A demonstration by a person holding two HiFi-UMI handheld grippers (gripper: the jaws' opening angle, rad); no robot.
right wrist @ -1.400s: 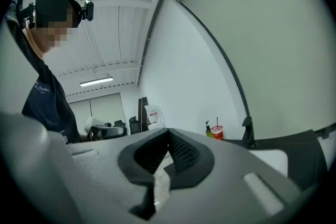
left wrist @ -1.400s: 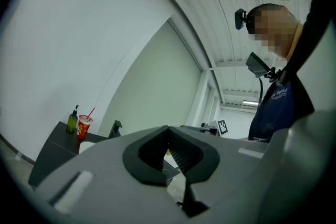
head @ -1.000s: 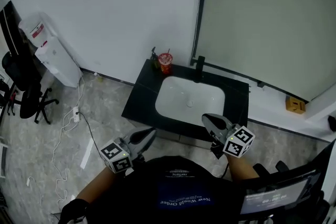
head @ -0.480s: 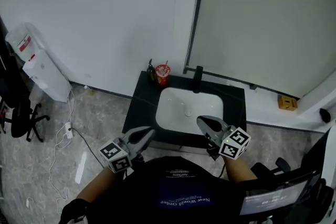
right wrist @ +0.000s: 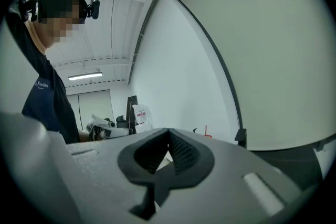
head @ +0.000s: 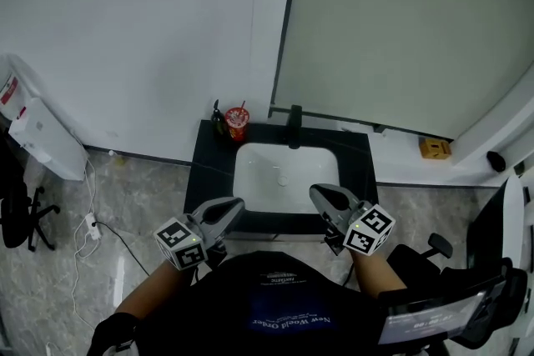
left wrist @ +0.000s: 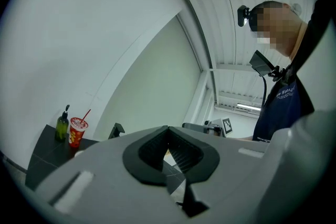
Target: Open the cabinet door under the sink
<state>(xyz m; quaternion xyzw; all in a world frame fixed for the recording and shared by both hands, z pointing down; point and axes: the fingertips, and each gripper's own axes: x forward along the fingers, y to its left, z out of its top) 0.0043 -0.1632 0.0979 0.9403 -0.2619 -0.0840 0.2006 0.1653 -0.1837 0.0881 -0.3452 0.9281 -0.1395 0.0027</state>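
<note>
In the head view, the person is standing at the sink (head: 250, 152), holding the left tool (head: 233, 206) and right tool (head: 320, 193) level near the black bench (head: 211, 161); the cabinet door is probably lying below its front edge, out of sight. In the left gripper view the jaws are pressing together, empty. In the right gripper view they are doing likewise. Reaching, gripping and pulling are all waiting.

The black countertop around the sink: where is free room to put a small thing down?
The strip of countertop right of the basin, up to the counter's right edge, is bare. The left strip is bare too, in front of the red cup. The back left corner is crowded: bottle and red cup stand together.
</note>
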